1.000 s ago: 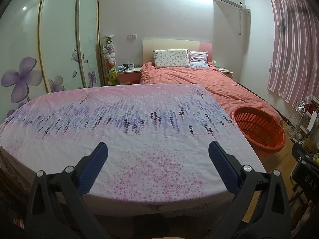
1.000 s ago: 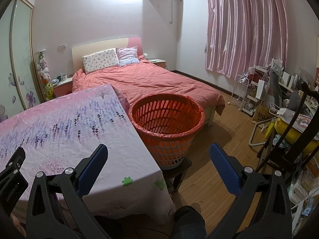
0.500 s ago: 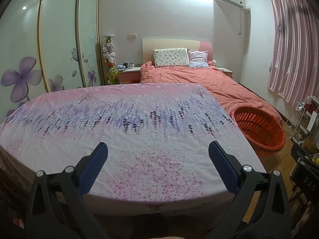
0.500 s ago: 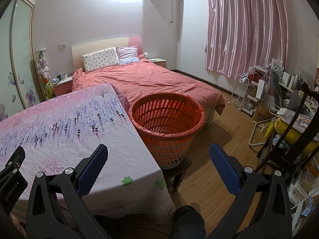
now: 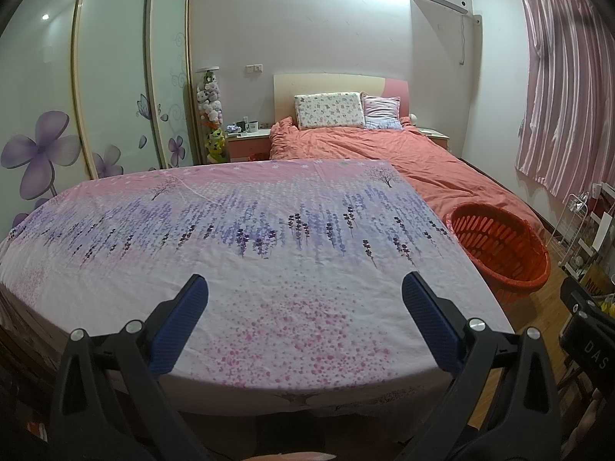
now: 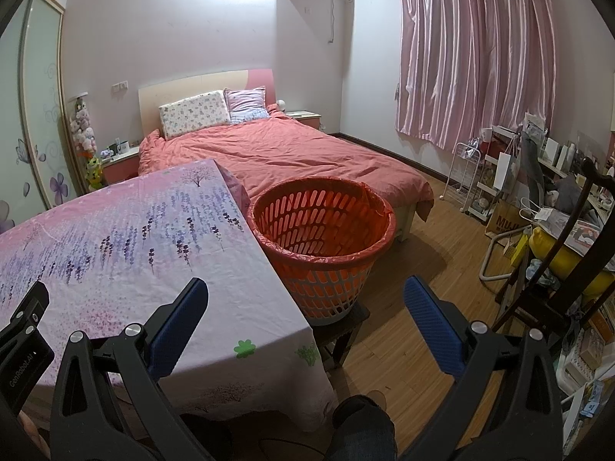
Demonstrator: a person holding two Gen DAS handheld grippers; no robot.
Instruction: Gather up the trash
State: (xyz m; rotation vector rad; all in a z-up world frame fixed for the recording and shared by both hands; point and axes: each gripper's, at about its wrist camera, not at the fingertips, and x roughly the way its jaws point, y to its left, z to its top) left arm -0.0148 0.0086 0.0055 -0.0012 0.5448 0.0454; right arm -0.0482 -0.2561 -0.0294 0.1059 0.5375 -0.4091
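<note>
An orange slotted basket (image 6: 323,230) with a red liner stands on a low dark stool at the table's right side; it also shows in the left wrist view (image 5: 499,246). The table (image 5: 269,238) wears a pink and purple flowered cloth, with no trash showing on it. My left gripper (image 5: 305,288) is open and empty above the table's near edge. My right gripper (image 6: 305,288) is open and empty, over the table's right corner and in front of the basket. The left gripper's body shows at the right view's left edge (image 6: 19,342).
A bed (image 6: 292,153) with a salmon cover lies behind the table and basket. A wardrobe (image 5: 115,77) with flower doors lines the left wall. A cluttered chair and shelves (image 6: 557,230) stand at the right, with wooden floor (image 6: 430,269) between.
Both views drift very slightly; the grippers stay open and empty, and nothing on the table or in the basket has moved.
</note>
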